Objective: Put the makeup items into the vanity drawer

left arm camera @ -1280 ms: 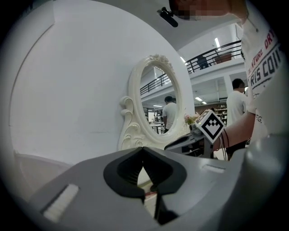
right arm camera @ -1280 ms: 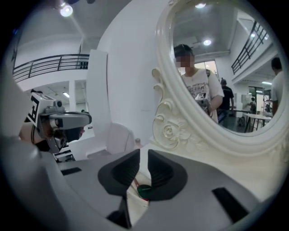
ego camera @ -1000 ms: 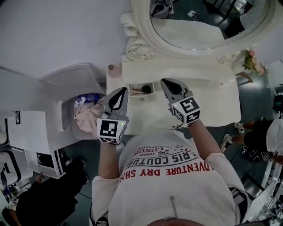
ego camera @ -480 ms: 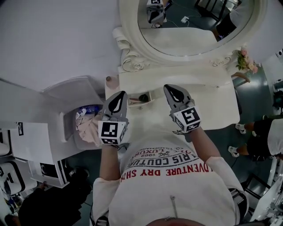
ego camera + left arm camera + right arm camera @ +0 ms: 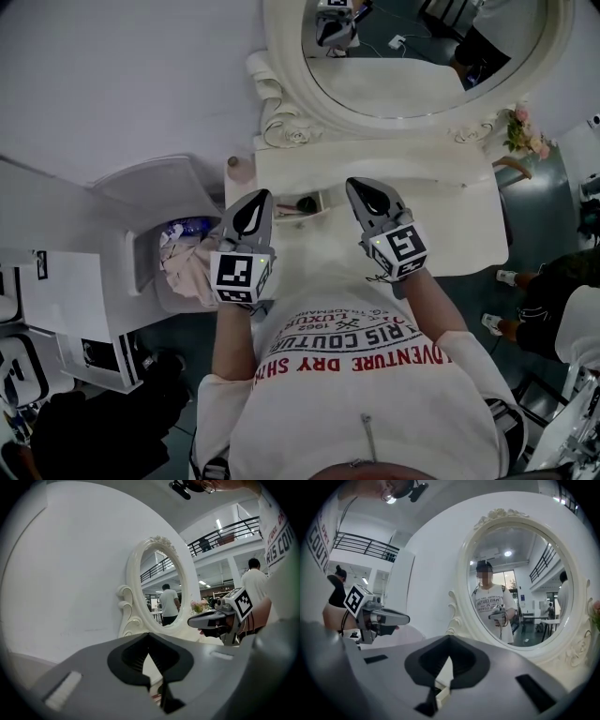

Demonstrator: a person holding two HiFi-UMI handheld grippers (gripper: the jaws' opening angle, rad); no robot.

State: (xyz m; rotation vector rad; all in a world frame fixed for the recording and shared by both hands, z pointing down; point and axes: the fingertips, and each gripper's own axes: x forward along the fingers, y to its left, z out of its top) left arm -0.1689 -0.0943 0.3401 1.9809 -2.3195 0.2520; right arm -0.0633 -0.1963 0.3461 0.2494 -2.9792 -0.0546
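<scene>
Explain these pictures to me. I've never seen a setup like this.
There is no robot here. A person holds a hand tool with a two-jaw claw in each hand. The head view comes from a camera on the person's head, looking down at the left claw, the right claw and a white vanity table with an oval mirror. The two gripper views come from cameras riding on the claws. A small drawer stands open with makeup items inside. Flowers stand at the right. Both claws are shut and empty.
</scene>
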